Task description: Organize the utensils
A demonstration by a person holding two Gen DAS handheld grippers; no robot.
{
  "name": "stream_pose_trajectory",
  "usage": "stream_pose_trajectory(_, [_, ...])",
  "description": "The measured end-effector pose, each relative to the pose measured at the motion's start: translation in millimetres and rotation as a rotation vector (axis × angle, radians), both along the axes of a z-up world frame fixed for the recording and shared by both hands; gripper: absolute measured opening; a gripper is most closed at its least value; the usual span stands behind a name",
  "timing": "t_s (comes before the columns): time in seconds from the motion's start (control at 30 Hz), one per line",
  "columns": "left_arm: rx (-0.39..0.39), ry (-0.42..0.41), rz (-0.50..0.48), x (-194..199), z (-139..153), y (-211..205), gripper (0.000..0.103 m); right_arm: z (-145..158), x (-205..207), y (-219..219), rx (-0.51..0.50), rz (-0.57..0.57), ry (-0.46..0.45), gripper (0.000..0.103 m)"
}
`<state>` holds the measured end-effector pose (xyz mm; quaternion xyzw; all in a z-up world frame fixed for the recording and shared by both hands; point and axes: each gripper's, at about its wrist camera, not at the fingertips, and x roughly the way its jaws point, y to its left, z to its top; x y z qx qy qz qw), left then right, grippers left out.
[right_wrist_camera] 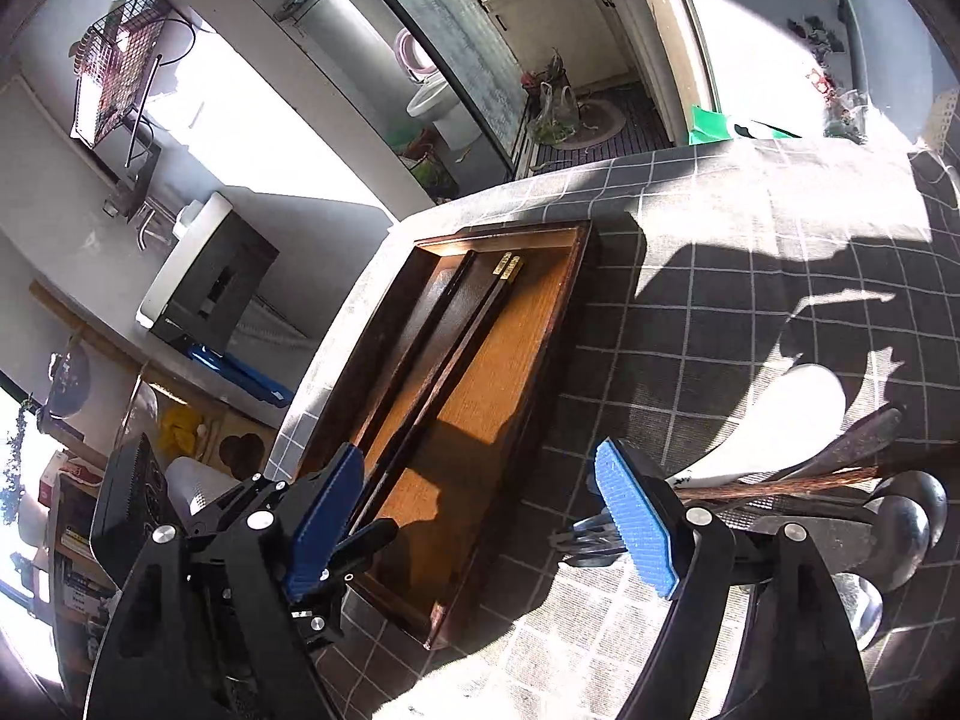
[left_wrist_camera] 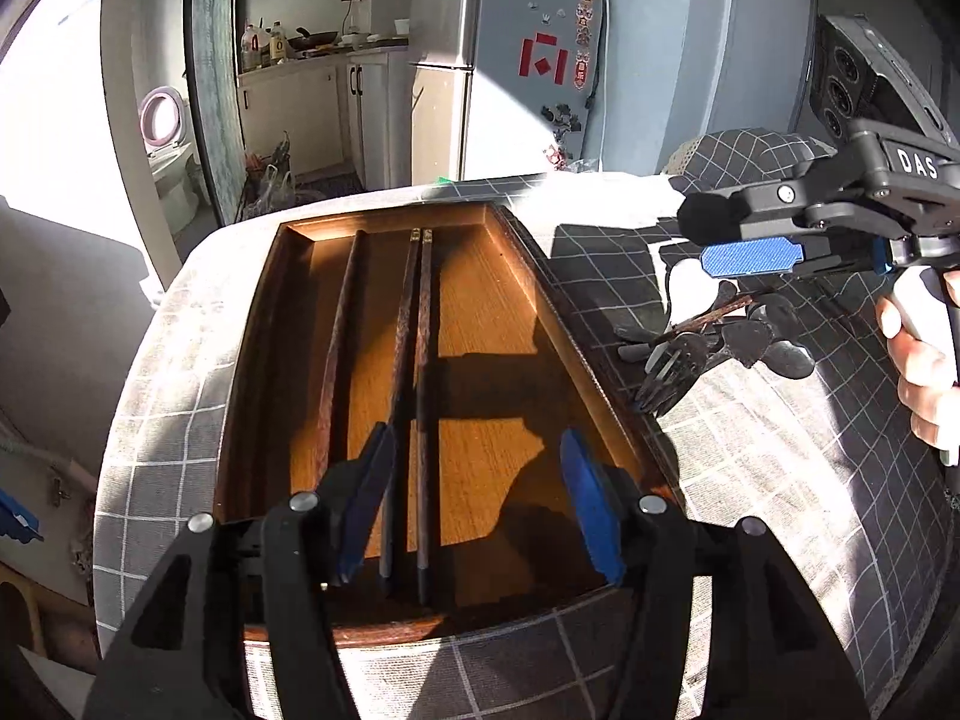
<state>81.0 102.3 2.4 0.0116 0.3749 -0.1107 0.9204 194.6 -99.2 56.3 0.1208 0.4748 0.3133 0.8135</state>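
Observation:
A brown wooden tray [left_wrist_camera: 516, 324] [right_wrist_camera: 540, 324] lies on the checked tablecloth. Three dark chopsticks [left_wrist_camera: 414, 324] [right_wrist_camera: 456, 324] lie lengthwise in it, one apart on the left, two side by side. My left gripper [left_wrist_camera: 474, 504] is open over the tray's near end, above the pair, holding nothing. A pile of utensils [left_wrist_camera: 708, 336] [right_wrist_camera: 840, 480] lies right of the tray: forks, dark spoons, a wooden handle, a white spoon [right_wrist_camera: 780, 420]. My right gripper [right_wrist_camera: 480, 516] is open and empty, above the cloth between tray and pile; it also shows in the left wrist view [left_wrist_camera: 738, 234].
The table's far edge [right_wrist_camera: 540, 180] drops off just beyond the tray. A fridge [left_wrist_camera: 510, 60] and kitchen cabinets [left_wrist_camera: 312, 102] stand beyond the table. Strong sunlight and shadows cross the tablecloth [right_wrist_camera: 750, 276].

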Motion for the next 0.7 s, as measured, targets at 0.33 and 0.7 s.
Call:
stream_pose_trajectory(0.33, [-0.020,-0.058,-0.212,0.9,8.5,-75.2,0.084,-14.7,-17.3,-141.0,0.041,-0.175,0.015,0.073])
stream_pose_trajectory(0.7, [0.045,0.039,-0.282,43.5,-25.2,-115.5,0.071,-42.1,-18.8,-148.4,0.079,-0.130,0.039,0.060])
